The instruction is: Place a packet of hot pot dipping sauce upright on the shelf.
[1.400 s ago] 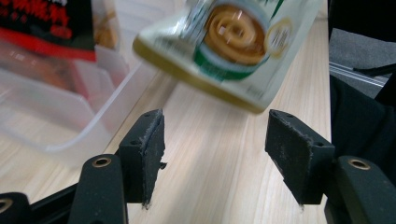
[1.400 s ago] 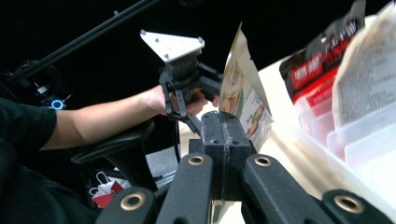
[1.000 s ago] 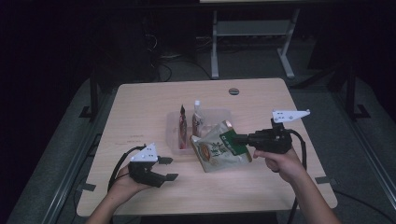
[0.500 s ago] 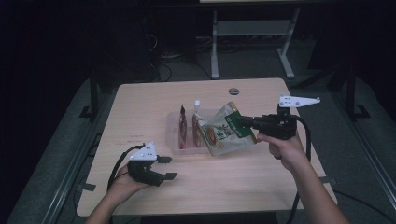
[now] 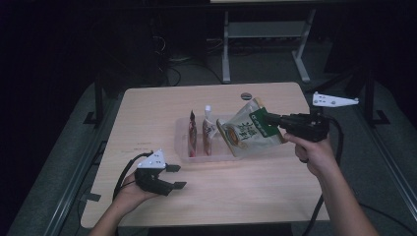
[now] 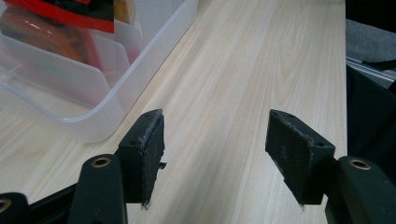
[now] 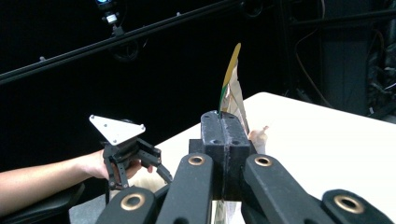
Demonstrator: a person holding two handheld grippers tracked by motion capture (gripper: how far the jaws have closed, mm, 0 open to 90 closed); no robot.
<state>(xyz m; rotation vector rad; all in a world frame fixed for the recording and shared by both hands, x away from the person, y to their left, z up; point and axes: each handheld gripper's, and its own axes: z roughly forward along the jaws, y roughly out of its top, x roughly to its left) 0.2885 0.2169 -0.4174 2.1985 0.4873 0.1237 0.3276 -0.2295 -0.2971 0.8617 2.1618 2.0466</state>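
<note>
My right gripper (image 5: 269, 119) is shut on the top edge of a beige and green snack pouch (image 5: 246, 130). The pouch hangs tilted above the right part of a clear plastic tray (image 5: 183, 147). In the right gripper view the jaws (image 7: 225, 126) are pressed together on the pouch's thin edge (image 7: 231, 79), which rises above them. A red pouch (image 5: 192, 133) and a white-capped spout pouch (image 5: 208, 130) stand upright in the tray. My left gripper (image 5: 174, 176) rests on the table's front left, open and empty (image 6: 215, 140), beside the tray's corner (image 6: 93, 93).
A round grommet (image 5: 246, 96) sits near the wooden table's far edge. A metal stand (image 5: 265, 34) is on the dark floor behind the table. Bare tabletop lies between the tray and the front edge. The left gripper (image 7: 156, 165) also shows in the right gripper view.
The right gripper has lifted the snack pouch up and toward the back right, from low over the table to hanging above the tray. The left gripper has stayed put.
</note>
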